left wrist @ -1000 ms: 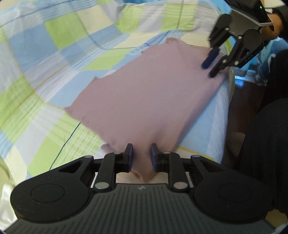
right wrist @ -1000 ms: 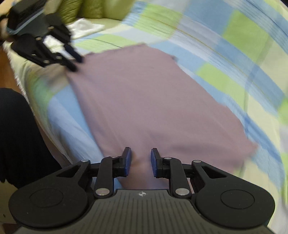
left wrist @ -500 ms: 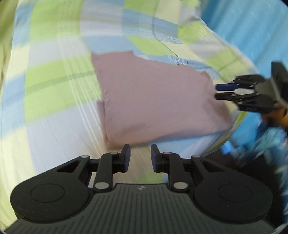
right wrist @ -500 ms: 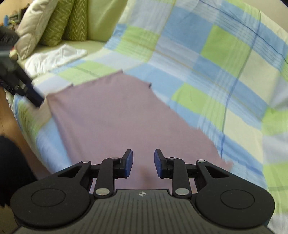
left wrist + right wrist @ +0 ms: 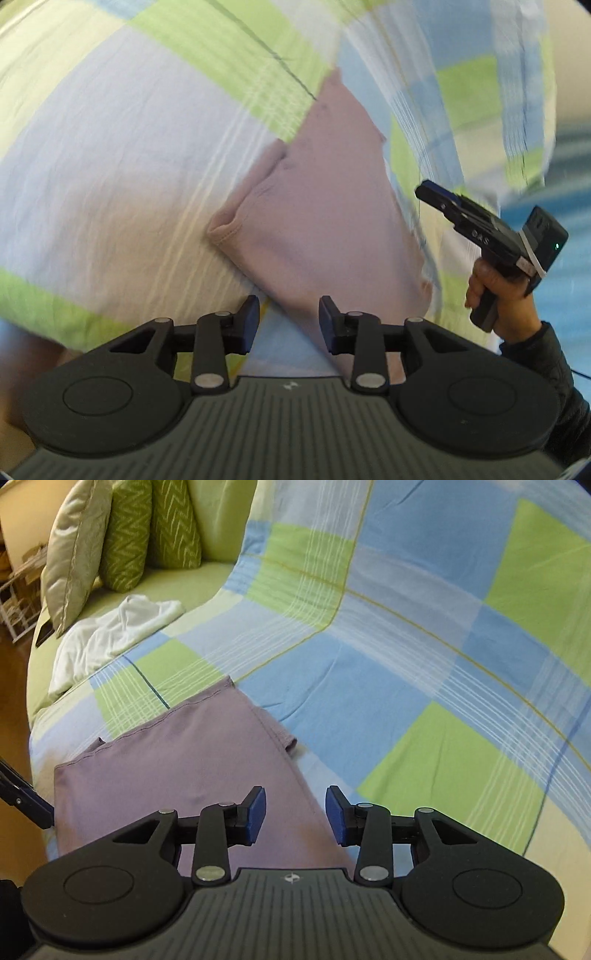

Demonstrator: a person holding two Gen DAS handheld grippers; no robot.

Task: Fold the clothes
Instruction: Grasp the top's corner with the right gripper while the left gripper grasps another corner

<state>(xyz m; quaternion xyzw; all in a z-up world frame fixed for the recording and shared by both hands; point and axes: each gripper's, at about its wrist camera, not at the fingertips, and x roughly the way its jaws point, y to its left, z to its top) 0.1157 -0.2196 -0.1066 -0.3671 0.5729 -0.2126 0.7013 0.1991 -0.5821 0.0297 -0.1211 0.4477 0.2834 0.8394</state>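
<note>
The purple shirt (image 5: 184, 760) lies folded on the checked sheet (image 5: 406, 664), low in the frame. The left gripper (image 5: 288, 325) and right gripper (image 5: 294, 814) hold nothing, jaws wide apart.

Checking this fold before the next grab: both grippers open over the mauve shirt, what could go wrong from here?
1. The mauve shirt lies close to the bed's near edge, so a pull that way could drag it off.
2. A sleeve pokes out from under the folded side and may spoil the next fold.
3. Closing the open right gripper or left gripper low could also pinch the checked sheet.
</note>
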